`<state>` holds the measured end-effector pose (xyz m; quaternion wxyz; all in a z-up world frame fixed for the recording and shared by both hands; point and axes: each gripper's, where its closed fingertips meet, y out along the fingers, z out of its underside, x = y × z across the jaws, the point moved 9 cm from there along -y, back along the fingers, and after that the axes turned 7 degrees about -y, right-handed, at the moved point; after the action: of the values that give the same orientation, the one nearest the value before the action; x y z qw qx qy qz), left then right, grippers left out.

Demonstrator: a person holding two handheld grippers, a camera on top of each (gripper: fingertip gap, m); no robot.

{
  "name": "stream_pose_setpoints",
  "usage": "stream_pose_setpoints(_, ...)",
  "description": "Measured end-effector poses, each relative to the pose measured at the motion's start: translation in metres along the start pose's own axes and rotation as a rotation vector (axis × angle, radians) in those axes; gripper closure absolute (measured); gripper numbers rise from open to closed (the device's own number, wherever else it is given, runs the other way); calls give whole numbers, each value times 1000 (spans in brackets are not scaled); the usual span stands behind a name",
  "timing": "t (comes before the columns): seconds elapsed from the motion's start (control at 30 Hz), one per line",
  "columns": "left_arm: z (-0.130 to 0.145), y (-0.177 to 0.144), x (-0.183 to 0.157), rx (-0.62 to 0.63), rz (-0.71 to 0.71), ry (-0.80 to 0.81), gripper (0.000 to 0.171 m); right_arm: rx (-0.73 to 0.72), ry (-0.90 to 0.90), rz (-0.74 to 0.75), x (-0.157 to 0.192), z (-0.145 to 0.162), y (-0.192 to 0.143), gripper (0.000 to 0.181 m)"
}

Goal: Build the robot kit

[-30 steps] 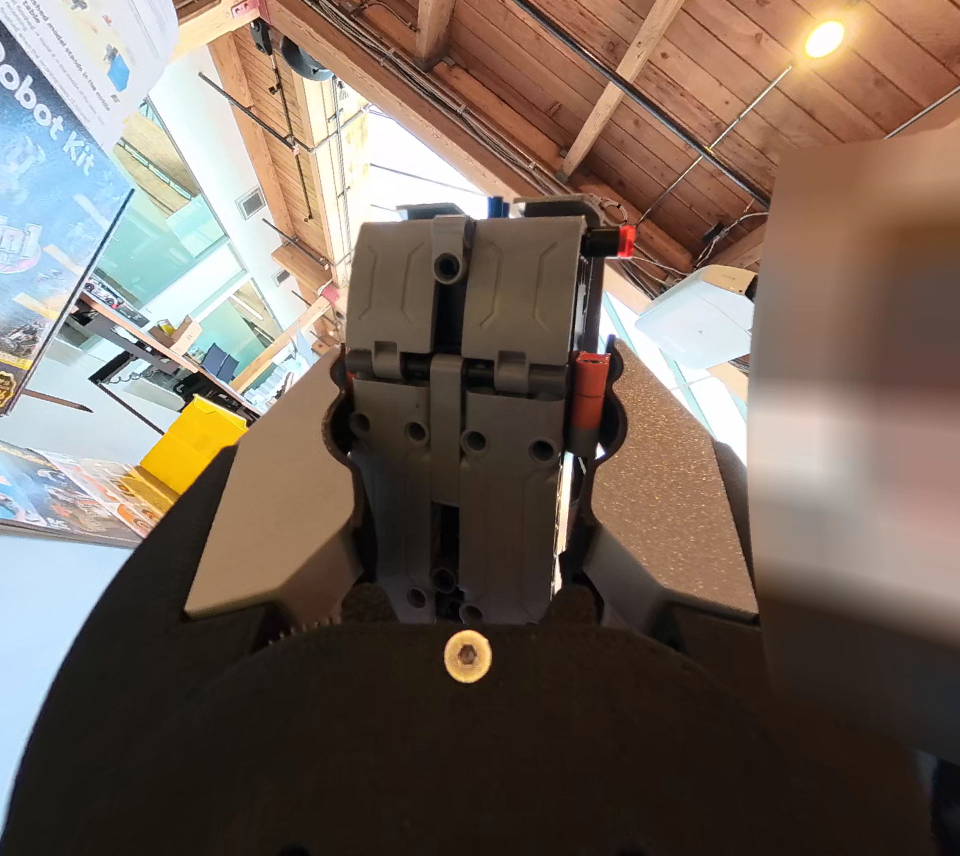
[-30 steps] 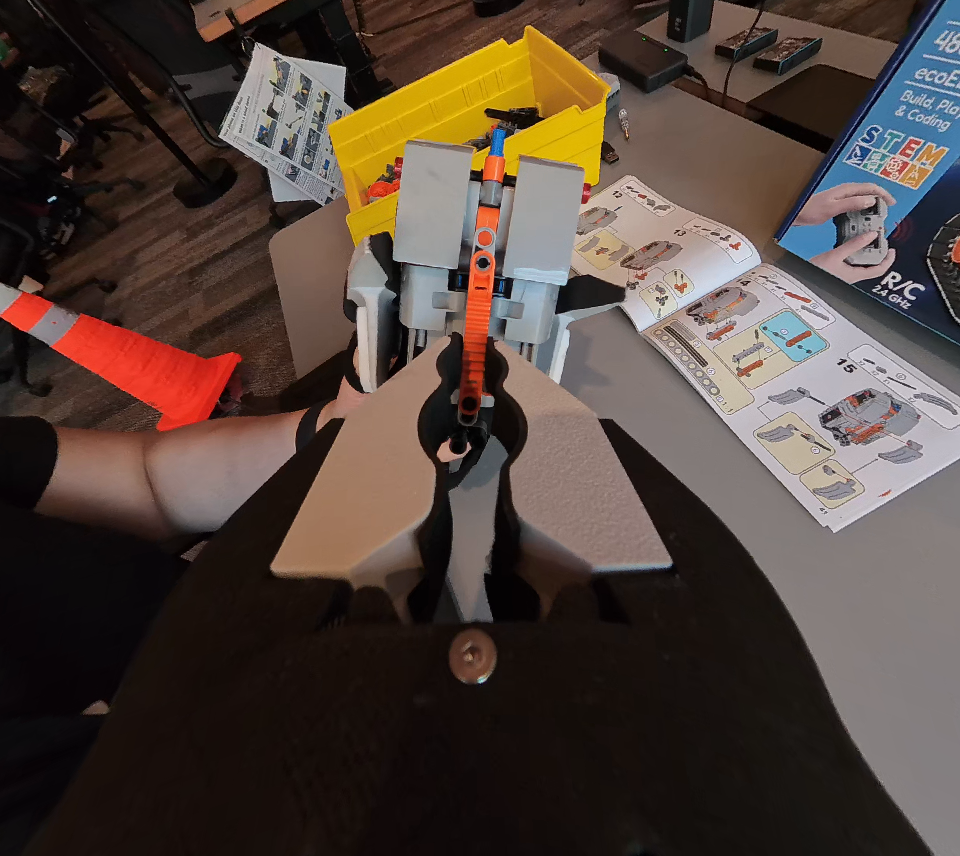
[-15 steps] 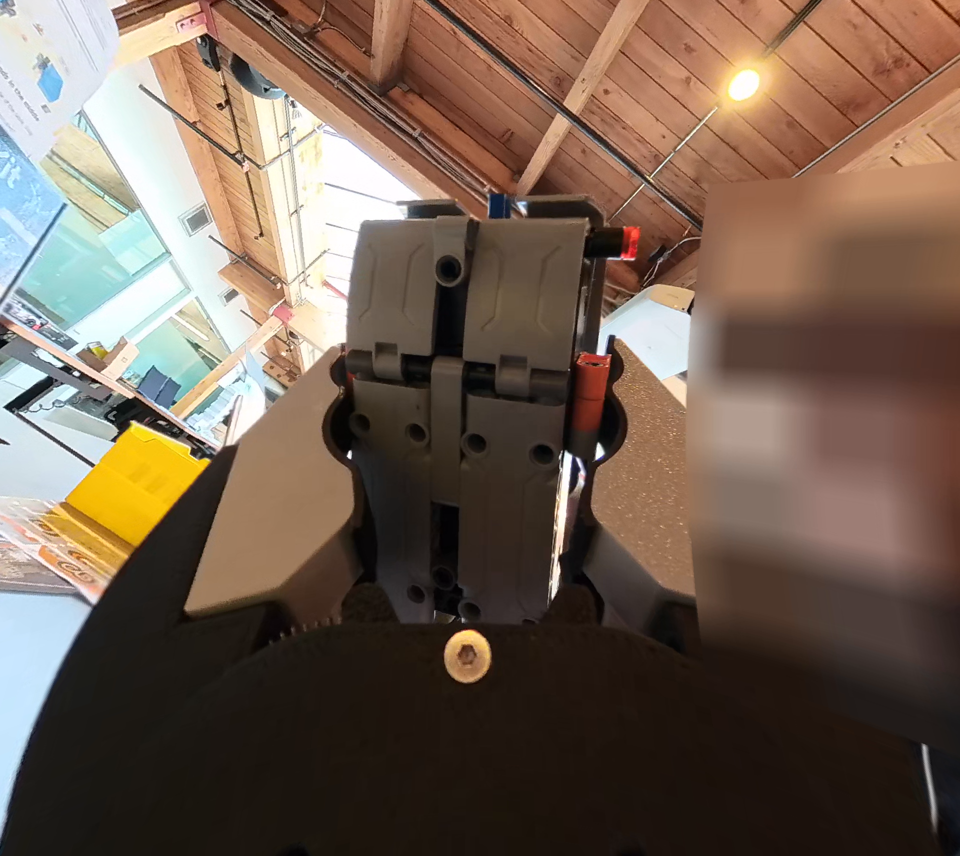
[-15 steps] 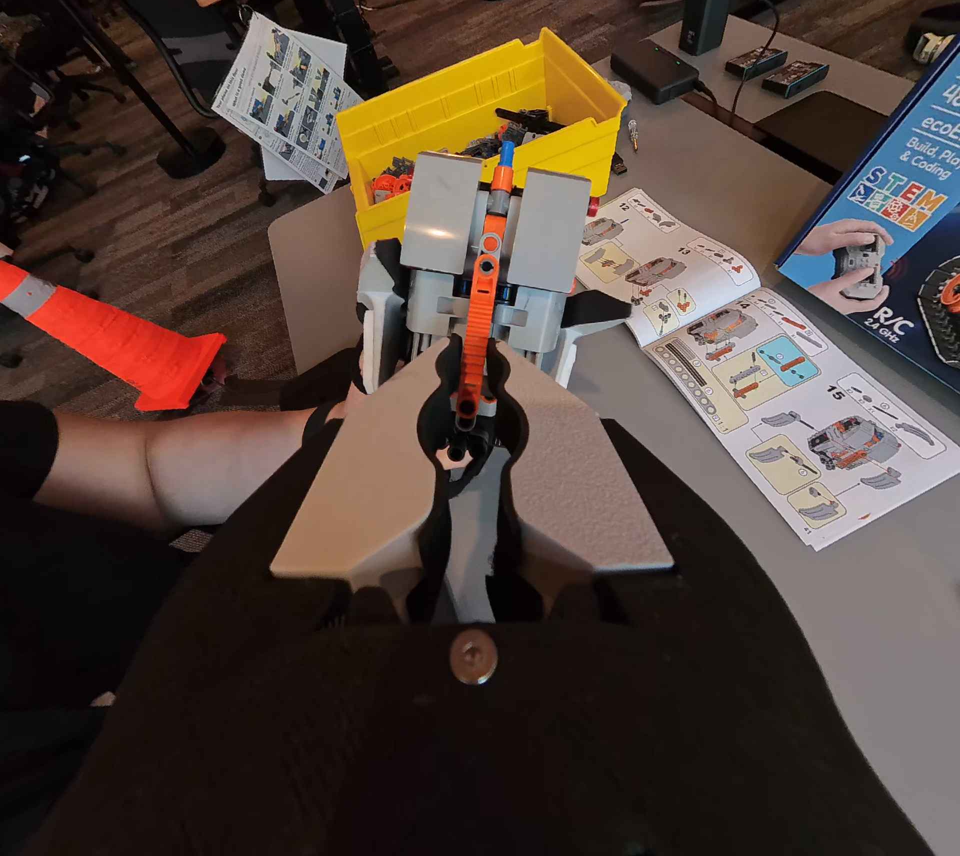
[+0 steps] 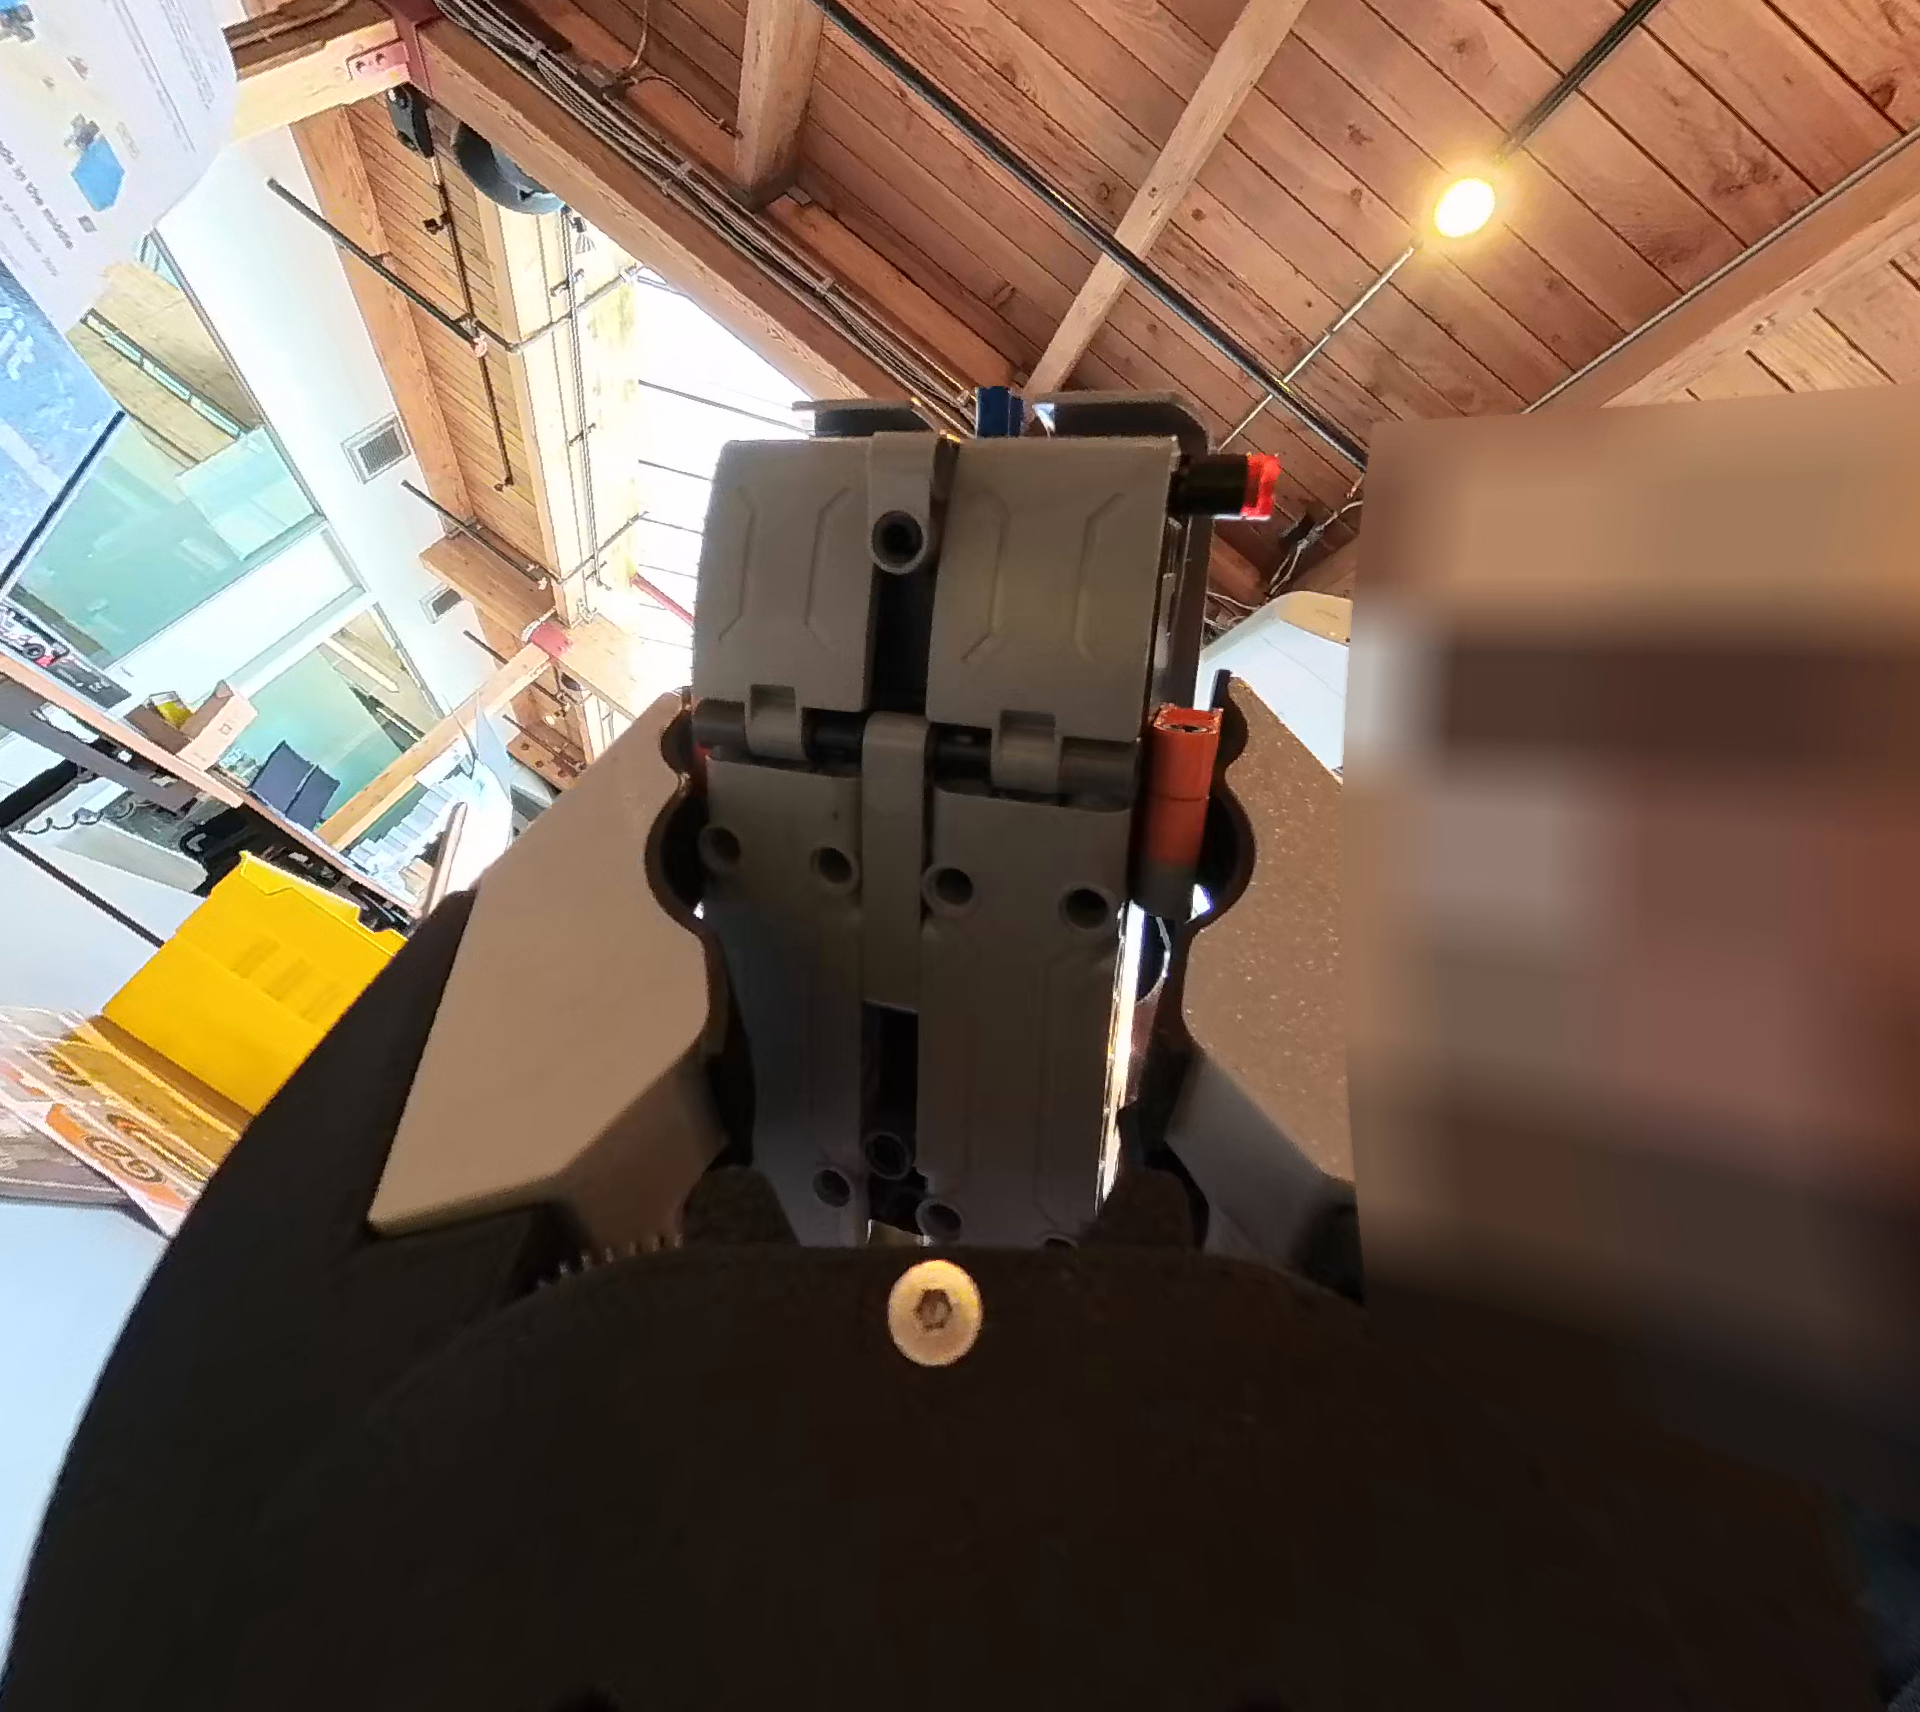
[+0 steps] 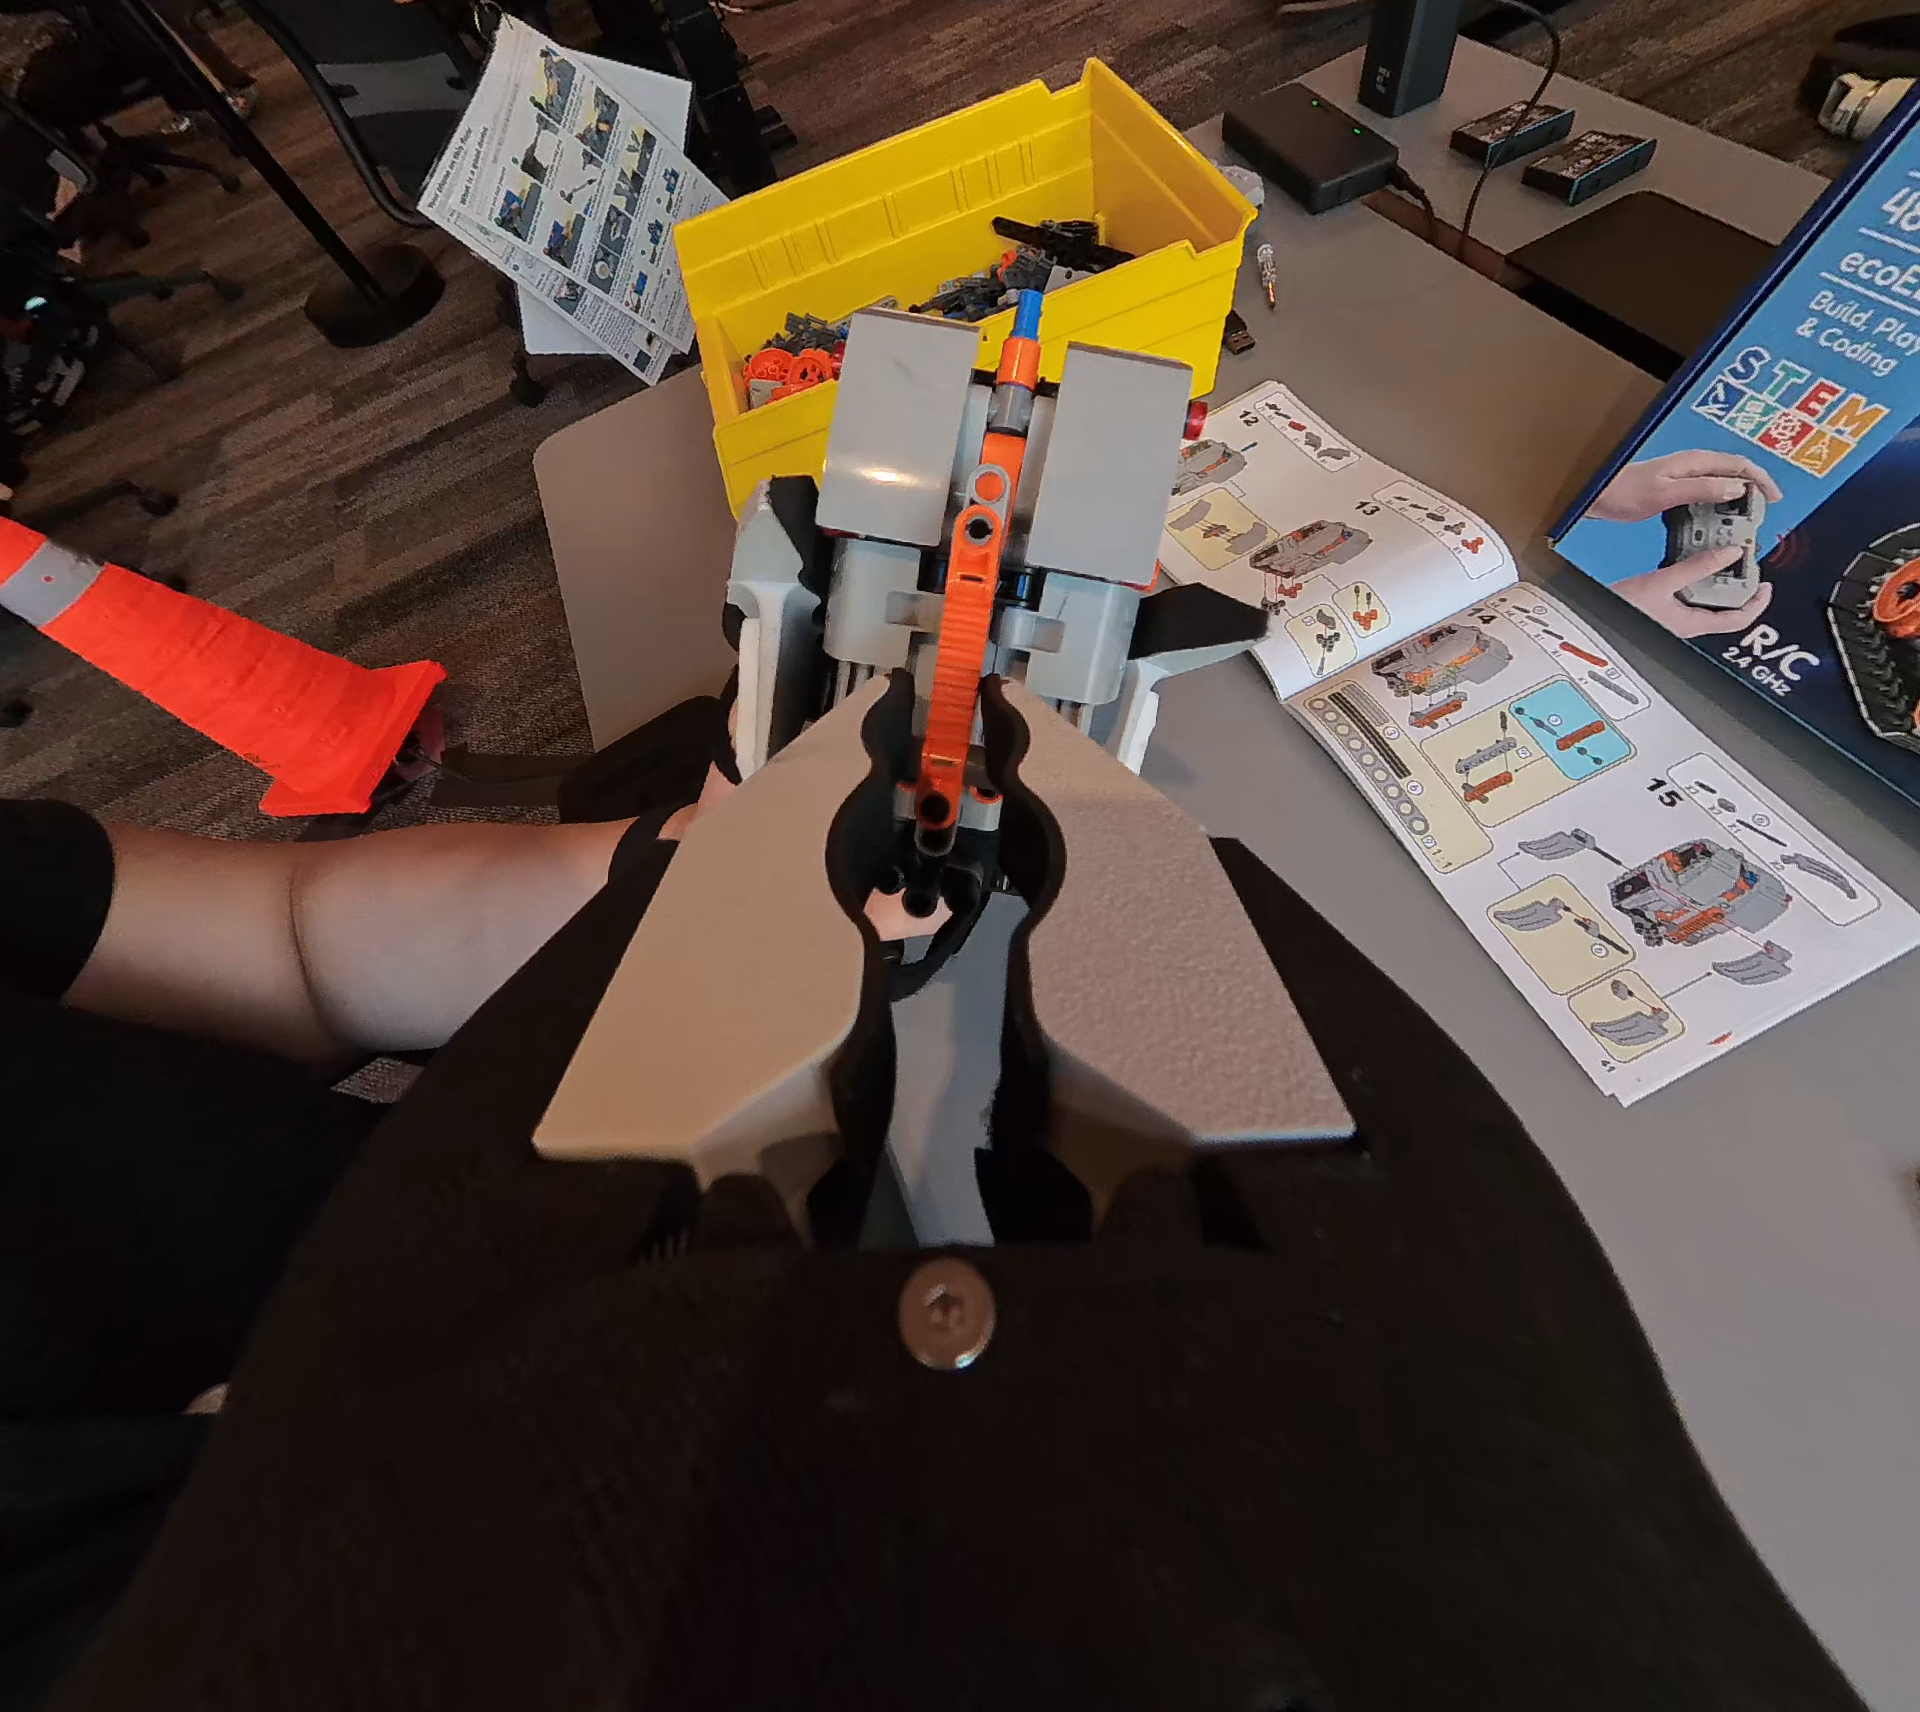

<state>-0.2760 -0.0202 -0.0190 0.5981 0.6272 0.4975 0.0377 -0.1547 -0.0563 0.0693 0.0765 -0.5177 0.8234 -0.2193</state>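
A grey brick-built model [image 5: 925,623] with red pins on its right side sits between my left gripper's [image 5: 935,779] fingers, which are shut on its sides and point it at the wooden ceiling. In the right wrist view the same model [image 6: 904,436] is held above the table edge, with the left gripper's fingers [image 6: 764,654] on both sides of it. My right gripper [image 6: 951,727] is shut on the near end of an orange beam [image 6: 961,623] with black pins that runs along the model's top.
A yellow bin [image 6: 935,208] of loose parts stands behind the model, also visible in the left wrist view [image 5: 239,976]. An open instruction booklet [image 6: 1507,727] and a blue box [image 6: 1818,436] lie right on the grey table [image 6: 1714,1350]. A forearm [image 6: 364,914] reaches in from the left. The tips of both grippers are at nearly the same place.
Both grippers keep their hold. The left wrist view swung across the ceiling and back. In the right view the model and hands shifted slightly relative to the bin.
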Motion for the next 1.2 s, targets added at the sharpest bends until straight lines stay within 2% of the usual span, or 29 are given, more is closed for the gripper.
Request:
stream_pose_setpoints(0.83,-3,-1,-2,-19,19,-12,77,-28,13,-30,0,-3,-6,161)
stream_pose_setpoints(1.0,-3,-2,-2,-25,16,-14,77,11,3,-37,3,0,-1,172)
stream_pose_setpoints(1.2,-2,-1,-1,-13,12,-15,77,1,-30,-2,4,-2,-6,175)
